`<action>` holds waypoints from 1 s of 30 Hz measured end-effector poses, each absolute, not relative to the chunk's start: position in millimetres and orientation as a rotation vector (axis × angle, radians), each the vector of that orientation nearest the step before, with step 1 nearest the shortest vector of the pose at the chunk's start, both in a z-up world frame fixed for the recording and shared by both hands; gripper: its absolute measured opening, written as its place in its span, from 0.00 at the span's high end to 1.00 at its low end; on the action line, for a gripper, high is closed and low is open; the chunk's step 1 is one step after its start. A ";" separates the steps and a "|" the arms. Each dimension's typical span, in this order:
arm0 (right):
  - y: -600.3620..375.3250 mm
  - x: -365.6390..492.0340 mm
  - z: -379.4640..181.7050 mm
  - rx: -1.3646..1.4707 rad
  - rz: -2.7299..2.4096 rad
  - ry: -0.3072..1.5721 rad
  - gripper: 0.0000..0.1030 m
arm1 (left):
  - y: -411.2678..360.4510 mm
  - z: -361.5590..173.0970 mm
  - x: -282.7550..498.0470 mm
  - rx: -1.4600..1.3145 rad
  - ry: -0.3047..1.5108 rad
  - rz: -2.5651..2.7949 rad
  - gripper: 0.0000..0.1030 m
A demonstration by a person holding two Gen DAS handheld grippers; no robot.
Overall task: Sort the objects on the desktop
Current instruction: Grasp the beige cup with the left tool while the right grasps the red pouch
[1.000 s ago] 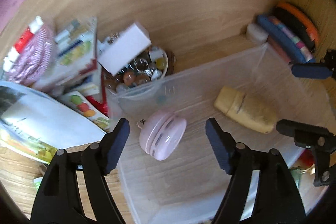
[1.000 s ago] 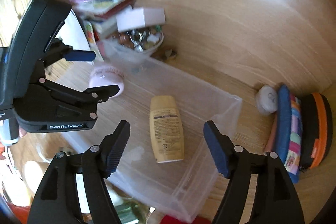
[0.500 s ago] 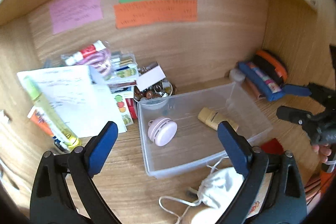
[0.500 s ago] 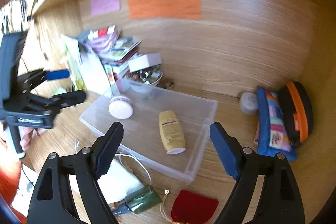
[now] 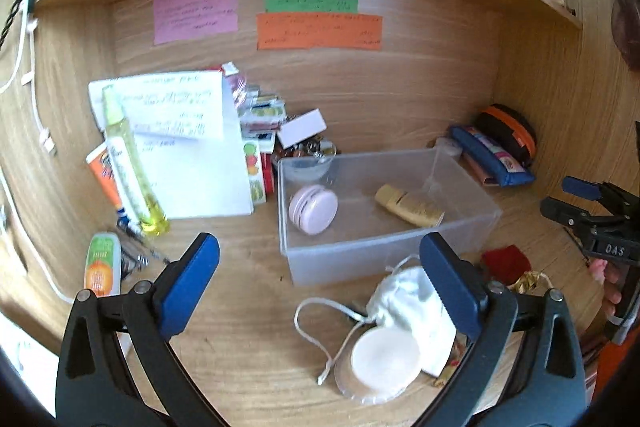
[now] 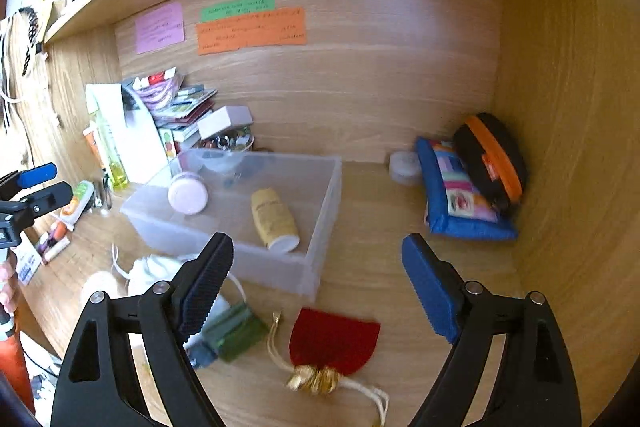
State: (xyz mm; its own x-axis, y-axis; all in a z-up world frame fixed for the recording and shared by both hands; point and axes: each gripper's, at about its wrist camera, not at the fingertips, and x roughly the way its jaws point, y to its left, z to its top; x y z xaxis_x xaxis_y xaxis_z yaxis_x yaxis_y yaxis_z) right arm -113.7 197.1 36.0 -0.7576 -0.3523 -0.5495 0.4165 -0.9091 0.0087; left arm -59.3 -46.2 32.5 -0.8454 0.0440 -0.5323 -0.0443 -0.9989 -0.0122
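Both the left gripper and the right gripper hang above the desk with fingers wide apart and nothing between them. The clear bin stands near the middle of the desk and holds a pink round case and a yellow bottle. Near the front edge lies a white drawstring pouch; it looks soft and light, so gripping its gathered neck seems best. Only the right view shows the red pouch fully, while the left view shows the papers at the left side.

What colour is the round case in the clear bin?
Pale pink round case, clearest in the left wrist view.
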 end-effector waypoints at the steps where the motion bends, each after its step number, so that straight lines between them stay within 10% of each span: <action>1: 196.6 -109.4 32.7 0.786 -2.618 0.176 0.16 | -44.4 28.5 -55.9 -0.863 -0.002 2.979 0.01; 26: 217.1 -99.7 -51.6 1.033 -2.622 0.118 0.14 | -17.6 -47.1 -29.1 -0.999 -0.038 2.890 0.02; 30: 213.4 -102.6 -52.0 1.021 -2.627 0.147 0.15 | -12.6 -56.5 -40.5 -1.058 -0.026 2.863 0.26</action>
